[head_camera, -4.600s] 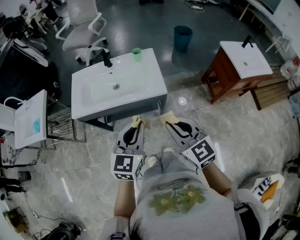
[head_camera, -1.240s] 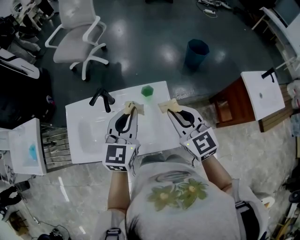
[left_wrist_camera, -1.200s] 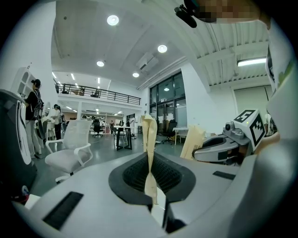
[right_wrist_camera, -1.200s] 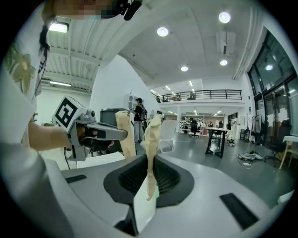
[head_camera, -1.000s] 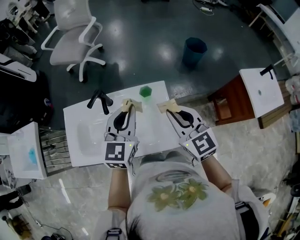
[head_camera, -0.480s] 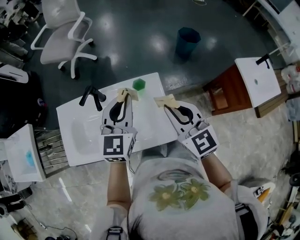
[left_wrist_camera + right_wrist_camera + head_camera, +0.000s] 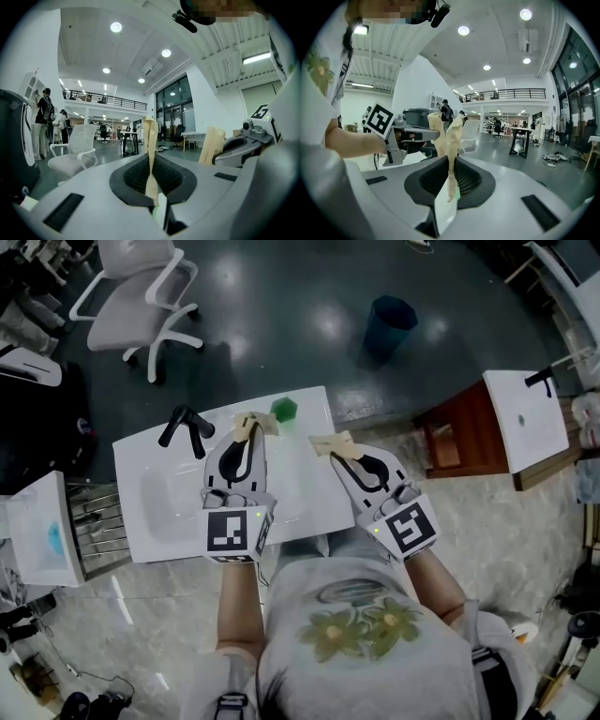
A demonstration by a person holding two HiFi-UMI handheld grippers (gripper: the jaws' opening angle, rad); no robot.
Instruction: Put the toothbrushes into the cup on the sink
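Standing at the white sink [image 7: 136,535], a person holds two grippers out over it. The left gripper [image 7: 246,425] is squeezed tight, pad on pad. The right gripper [image 7: 328,442], at 3 o'clock from it, is pinched together too, with its tips a little spread. The green cup [image 7: 283,410] sits on the sink's far edge, at 2 o'clock from the left tips. The black tap [image 7: 183,425] is at 9 o'clock.

From where I stand, the white sink [image 7: 150,535] lies bare between the black faucet [image 7: 185,424] at its far left and the green cup [image 7: 284,410] at its far right corner. The left claw [image 7: 246,424] hovers just beside the cup, with open floor [image 7: 281,324] beyond.
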